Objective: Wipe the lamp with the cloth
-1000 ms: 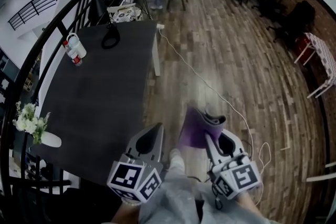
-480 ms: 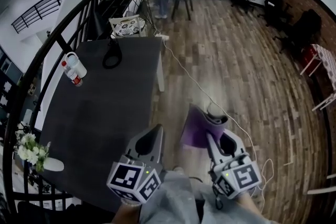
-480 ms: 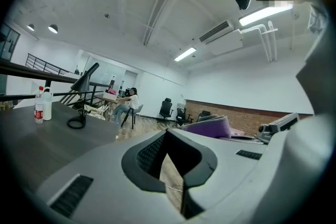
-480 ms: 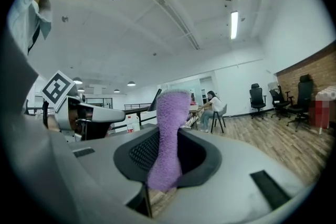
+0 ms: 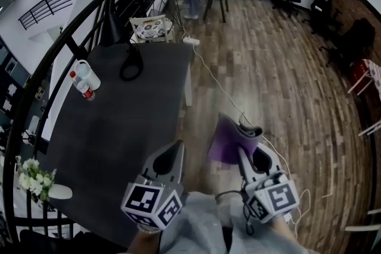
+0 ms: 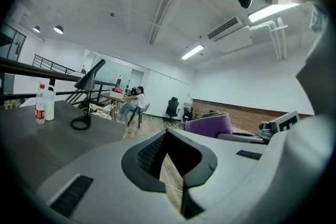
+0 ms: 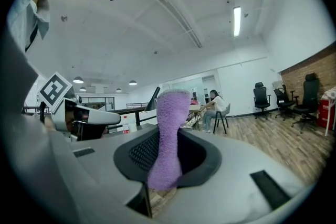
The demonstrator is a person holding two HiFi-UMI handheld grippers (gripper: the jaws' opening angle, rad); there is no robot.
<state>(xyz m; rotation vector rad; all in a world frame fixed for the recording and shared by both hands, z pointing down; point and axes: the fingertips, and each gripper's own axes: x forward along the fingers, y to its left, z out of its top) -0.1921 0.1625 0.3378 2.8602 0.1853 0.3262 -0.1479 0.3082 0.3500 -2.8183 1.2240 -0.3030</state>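
Lamp (image 5: 133, 60) stands at the far end of the dark desk (image 5: 107, 128), its ring-shaped base flat on the top and its black shade leaning up toward the railing; it is well apart from both claws and nothing touches it. The purple cloth (image 5: 229, 140) is pinched in the right claw (image 5: 247, 154), whose jaws are closed on a fold of it while the rest stands up out of them; the left claw (image 5: 174, 150) has its jaws together with nothing between them. Both are held low in front of the person, the left over the near edge of the desk, the right over the wooden floor beside it; by my reading the wiping has not begun and the approach to the lamp comes first.

Several things could go wrong from here. A white cable (image 5: 217, 83) runs along the floor beside the desk, and a foot could catch it on the way; the lamp looks slender and top-heavy, so a firm push with the cloth might slide or tip it unless the empty claw steadies it; two bottles (image 5: 85, 77) stand near the lamp at the desk's left edge, and a wide sweep could knock them over; the cloth is held only by a narrow fold, so dragging it hard across the shade might pull it free.
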